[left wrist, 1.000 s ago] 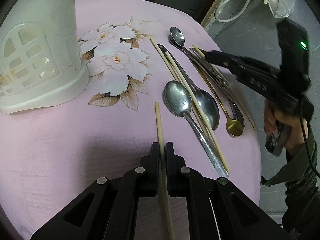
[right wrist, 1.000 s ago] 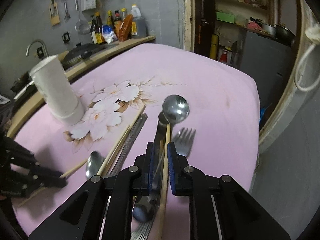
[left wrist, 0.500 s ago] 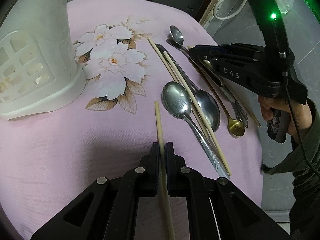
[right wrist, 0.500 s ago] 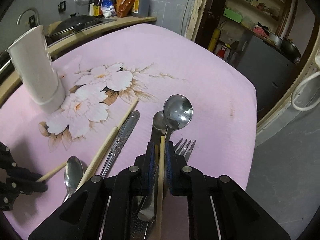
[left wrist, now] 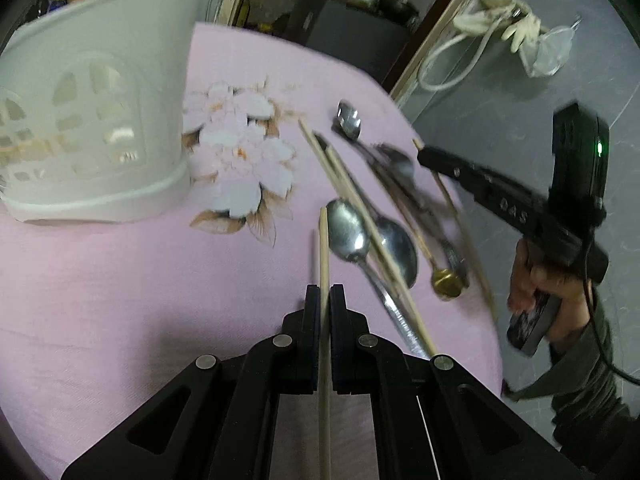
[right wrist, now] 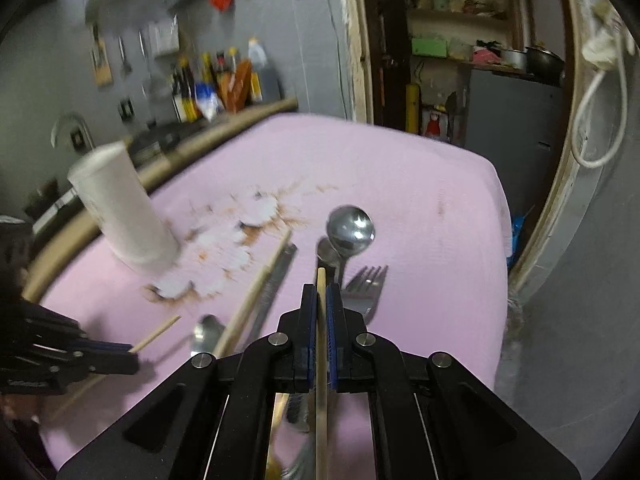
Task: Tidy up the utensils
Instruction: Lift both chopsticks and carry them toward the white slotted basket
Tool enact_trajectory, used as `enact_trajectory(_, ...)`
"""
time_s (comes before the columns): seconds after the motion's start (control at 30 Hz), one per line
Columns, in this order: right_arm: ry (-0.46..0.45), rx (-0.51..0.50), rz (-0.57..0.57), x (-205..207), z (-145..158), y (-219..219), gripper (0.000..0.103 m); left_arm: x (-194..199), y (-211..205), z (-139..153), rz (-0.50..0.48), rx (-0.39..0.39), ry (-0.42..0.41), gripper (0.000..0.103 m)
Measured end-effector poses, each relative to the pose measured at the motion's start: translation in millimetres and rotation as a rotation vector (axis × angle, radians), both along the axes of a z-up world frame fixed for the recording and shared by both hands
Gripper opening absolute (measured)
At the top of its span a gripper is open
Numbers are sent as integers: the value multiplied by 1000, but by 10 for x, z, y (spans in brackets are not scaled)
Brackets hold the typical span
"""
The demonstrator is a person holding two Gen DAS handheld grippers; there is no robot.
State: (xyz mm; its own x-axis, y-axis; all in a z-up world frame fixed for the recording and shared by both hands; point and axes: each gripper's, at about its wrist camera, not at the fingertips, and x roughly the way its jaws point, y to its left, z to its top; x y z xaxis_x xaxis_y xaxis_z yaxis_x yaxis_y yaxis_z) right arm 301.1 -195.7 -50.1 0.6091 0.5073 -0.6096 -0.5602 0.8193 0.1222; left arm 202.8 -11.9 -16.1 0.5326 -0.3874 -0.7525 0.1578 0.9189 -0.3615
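Now, far left, the tall white slotted plastic utensil holder [left wrist: 92, 120] stands on the pink floral tablecloth [left wrist: 120, 280]; left gripper [left wrist: 325, 300] pinches one pale wooden chopstick [left wrist: 323, 248], right gripper [right wrist: 321, 300] clamps another chopstick [right wrist: 321, 280] above the steel cutlery pile [left wrist: 372, 216].

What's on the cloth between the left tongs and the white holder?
Only bare pink cloth between the left tongs and holder, in the left view.

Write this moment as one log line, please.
left gripper: shut on pale wooden chopstick | right gripper: shut on second wooden chopstick | white slotted plastic holder: upright
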Motion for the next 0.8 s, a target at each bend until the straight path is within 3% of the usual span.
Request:
enact_trajectory(0.27, -167, 239, 30, -429, 237, -77, 3, -226, 87, 281, 70, -31, -252, 2)
enact_trajectory(0.57, -272, 366, 92, -709, 456, 62, 3, -328, 204, 509, 159, -55, -447, 2)
enact_trajectory(0.8, -371, 506, 132, -673, 874, 355, 3, -394, 691, 1029, 244, -48, -586, 3)
